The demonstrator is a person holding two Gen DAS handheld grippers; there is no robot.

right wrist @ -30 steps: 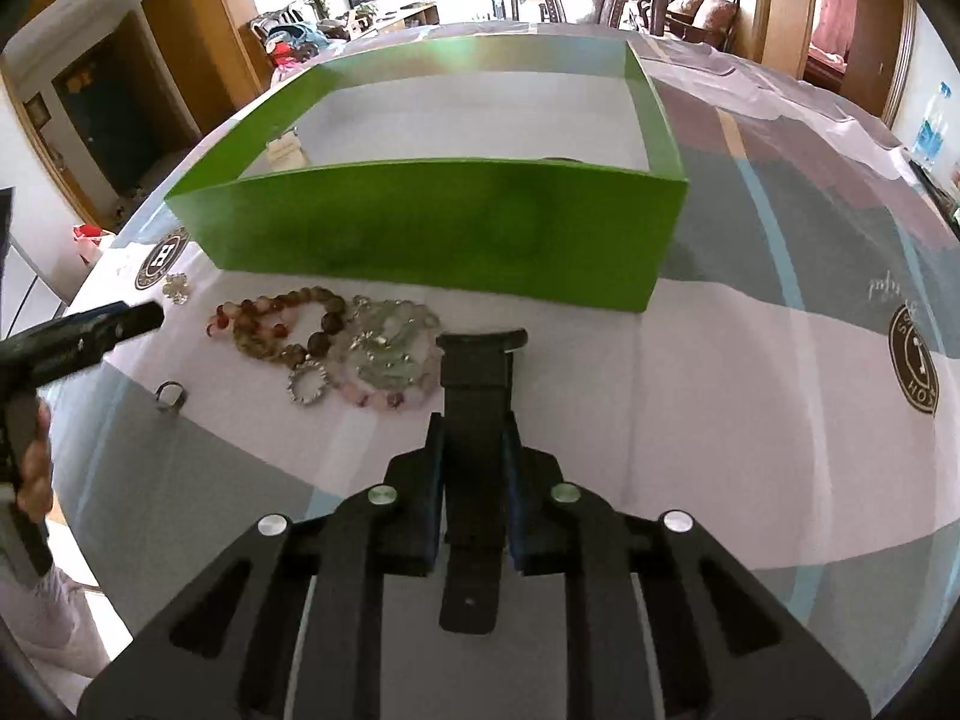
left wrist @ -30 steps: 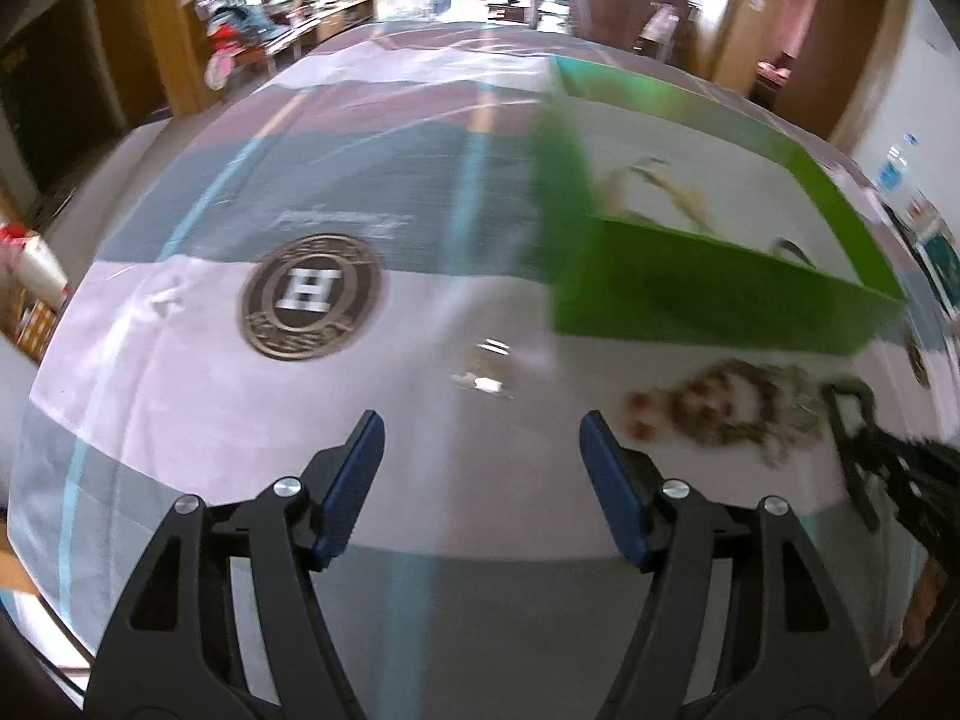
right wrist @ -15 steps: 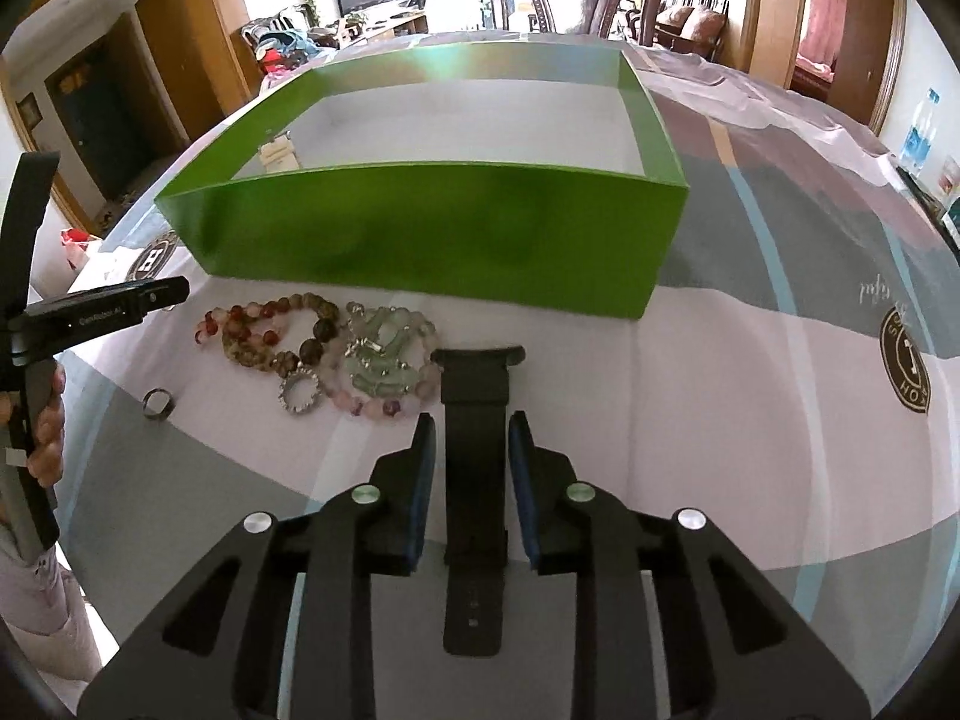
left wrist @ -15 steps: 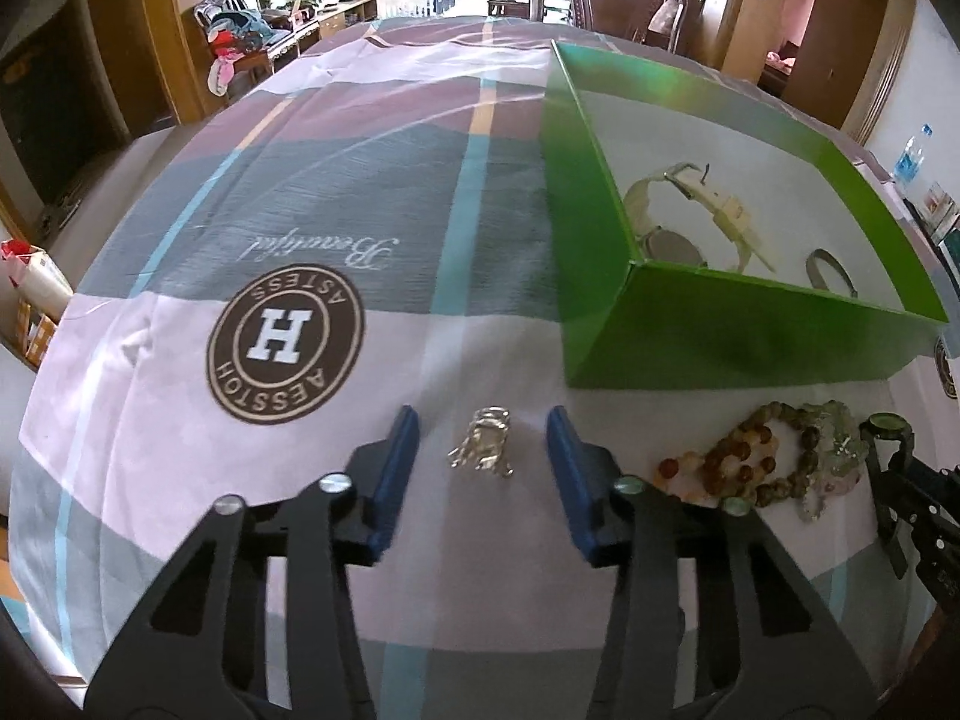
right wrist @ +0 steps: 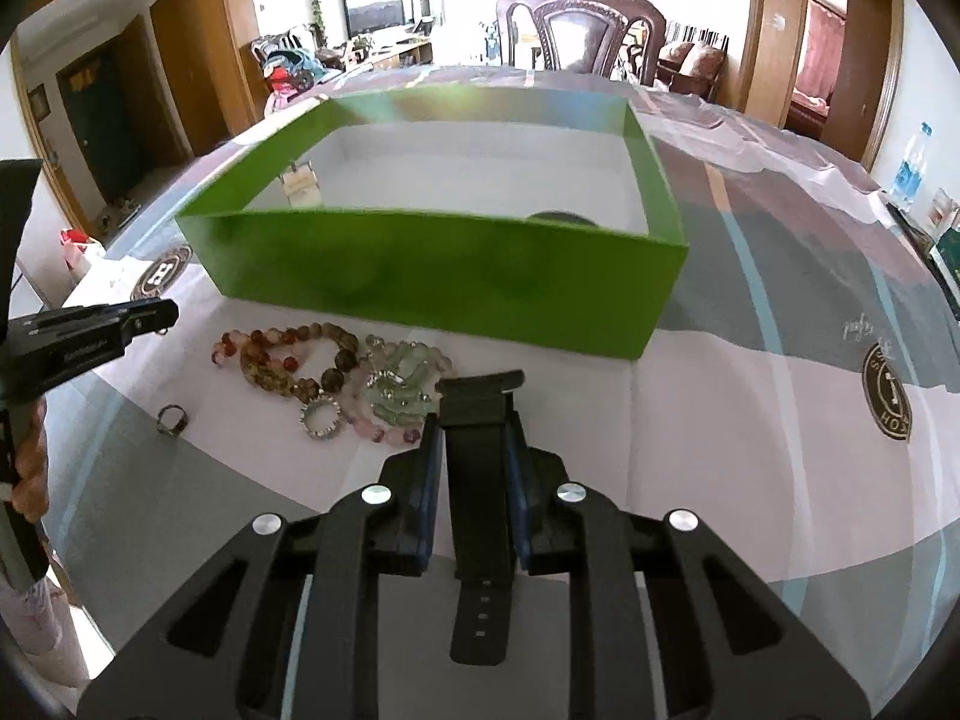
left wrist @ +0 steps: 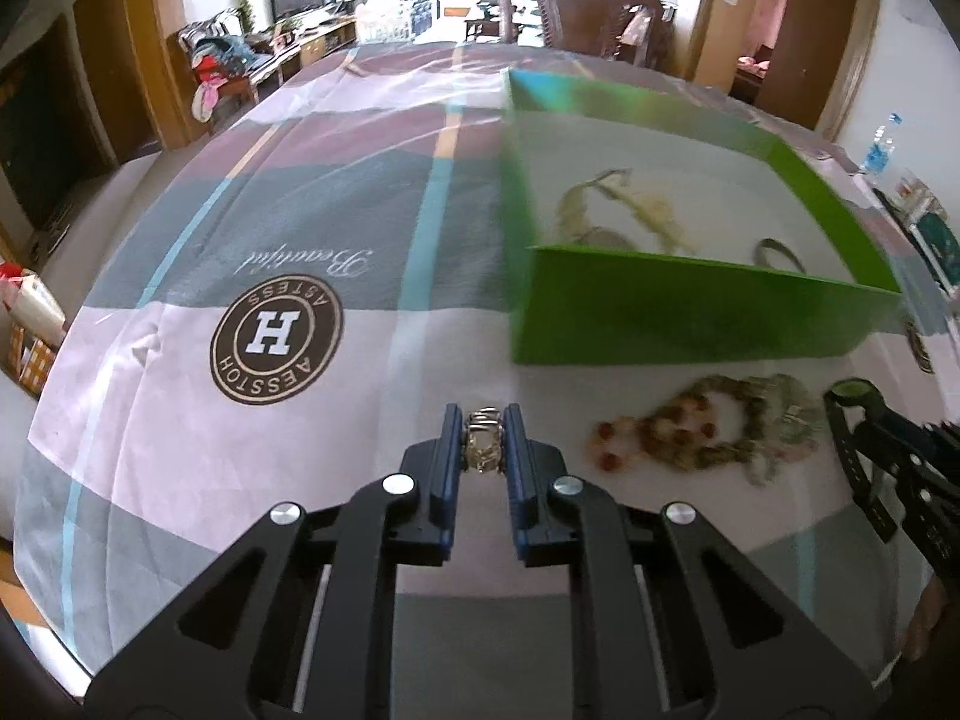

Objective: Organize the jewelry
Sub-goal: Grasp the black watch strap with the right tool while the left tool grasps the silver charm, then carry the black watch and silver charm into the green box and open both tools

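Left wrist view: the left gripper (left wrist: 485,441) is pinched tight on a small silvery metal trinket (left wrist: 483,449) at lower centre, glossy green cardboard box (left wrist: 690,315) upper right. Right wrist view: the right gripper (right wrist: 471,450) is clamped on a matte black watch strap (right wrist: 477,480), knobbly beaded bracelets (right wrist: 336,369) heaped centre-left.

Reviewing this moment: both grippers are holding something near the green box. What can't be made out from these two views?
- Small silver piece in the left gripper: its type is unclear, clamped between the fingers, left wrist view.
- Contents of the green box: near wall hides most in the right wrist view; blurred in the left.
- Black watch strap in the right gripper: its watch face is not visible.
- Bead bracelets: motion-blurred, left wrist view.
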